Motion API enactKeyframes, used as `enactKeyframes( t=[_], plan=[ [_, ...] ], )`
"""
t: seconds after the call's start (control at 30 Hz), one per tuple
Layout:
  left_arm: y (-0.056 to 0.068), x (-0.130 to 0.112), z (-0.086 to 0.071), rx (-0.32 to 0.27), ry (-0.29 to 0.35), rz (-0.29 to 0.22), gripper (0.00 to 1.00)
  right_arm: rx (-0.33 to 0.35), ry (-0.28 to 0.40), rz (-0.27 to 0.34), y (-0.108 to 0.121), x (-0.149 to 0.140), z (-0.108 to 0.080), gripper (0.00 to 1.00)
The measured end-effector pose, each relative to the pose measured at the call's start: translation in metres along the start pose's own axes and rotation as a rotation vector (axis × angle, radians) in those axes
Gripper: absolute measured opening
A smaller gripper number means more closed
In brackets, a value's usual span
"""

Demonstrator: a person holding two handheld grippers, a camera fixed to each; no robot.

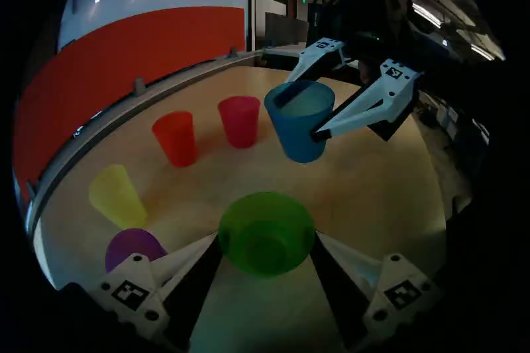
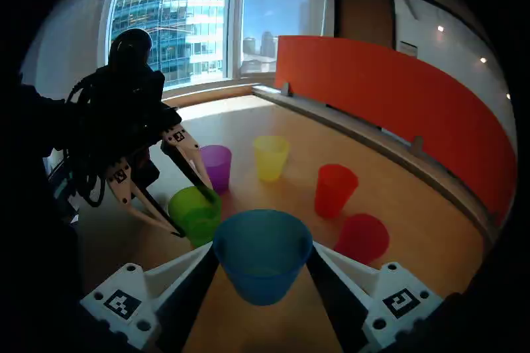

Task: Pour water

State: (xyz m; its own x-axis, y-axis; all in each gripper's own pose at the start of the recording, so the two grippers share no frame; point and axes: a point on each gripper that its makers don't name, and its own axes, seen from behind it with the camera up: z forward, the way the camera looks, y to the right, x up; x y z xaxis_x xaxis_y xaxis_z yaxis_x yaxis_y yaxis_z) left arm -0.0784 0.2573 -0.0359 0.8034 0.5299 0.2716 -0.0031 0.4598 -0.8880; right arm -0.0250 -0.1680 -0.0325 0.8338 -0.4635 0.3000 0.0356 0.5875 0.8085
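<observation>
- Nearest in the left gripper view, the left gripper (image 1: pixel 265 235) pinches the green cup (image 1: pixel 266 220) between both fingers. The cup is upright with its mouth open, and I cannot tell whether it holds water.
- Just to one side, the purple cup (image 1: pixel 132 247) and yellow cup (image 1: pixel 116 195) stand on the wooden table (image 1: pixel 371 187), untouched.
- Farther off, the right gripper (image 2: pixel 262 247) clamps the blue cup (image 2: pixel 262 260), lifted off the table and close to level. Something pale inside may be water.
- Beyond it stand the orange cup (image 1: pixel 175 138) and red cup (image 1: pixel 238 121).
- Judgement: both cups are grasped and no stream is visible. Bringing the blue rim over the green cup and tipping it remain.
</observation>
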Motion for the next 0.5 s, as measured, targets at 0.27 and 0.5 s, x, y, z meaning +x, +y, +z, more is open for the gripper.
enactKeyframes(
  t=[0.27,0.5],
  plan=[
    [0.0006,-0.0028,0.0005,-0.001,-0.007,0.012,0.9,0.003,-0.007,-0.004,-0.0036,-0.0028,0.0033,0.91],
    [0.0019,-0.0087,-0.0006,0.0,-0.022,0.023,0.99,0.009,-0.018,-0.01,-0.0069,-0.0079,0.0089,0.91]
  ],
)
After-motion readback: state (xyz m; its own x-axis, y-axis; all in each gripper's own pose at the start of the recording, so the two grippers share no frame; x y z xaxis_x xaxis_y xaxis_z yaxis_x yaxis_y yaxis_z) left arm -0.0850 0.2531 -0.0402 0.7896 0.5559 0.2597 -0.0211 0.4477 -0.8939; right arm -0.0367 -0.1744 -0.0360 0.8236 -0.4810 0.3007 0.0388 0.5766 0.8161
